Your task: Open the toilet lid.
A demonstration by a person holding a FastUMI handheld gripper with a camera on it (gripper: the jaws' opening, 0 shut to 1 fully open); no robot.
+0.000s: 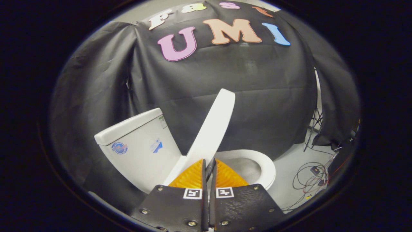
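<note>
Your tool [209, 162] is pressed together (nothing pinched); the half-raised toilet lid [214, 125] rises just beyond it, beside the tank [135, 145].

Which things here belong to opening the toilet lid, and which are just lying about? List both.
Job: toilet lid, raised and tilted; toilet bowl; tank; gripper, fingers nearly together below the lid.
Lying about: cables on the floor; stand.
</note>
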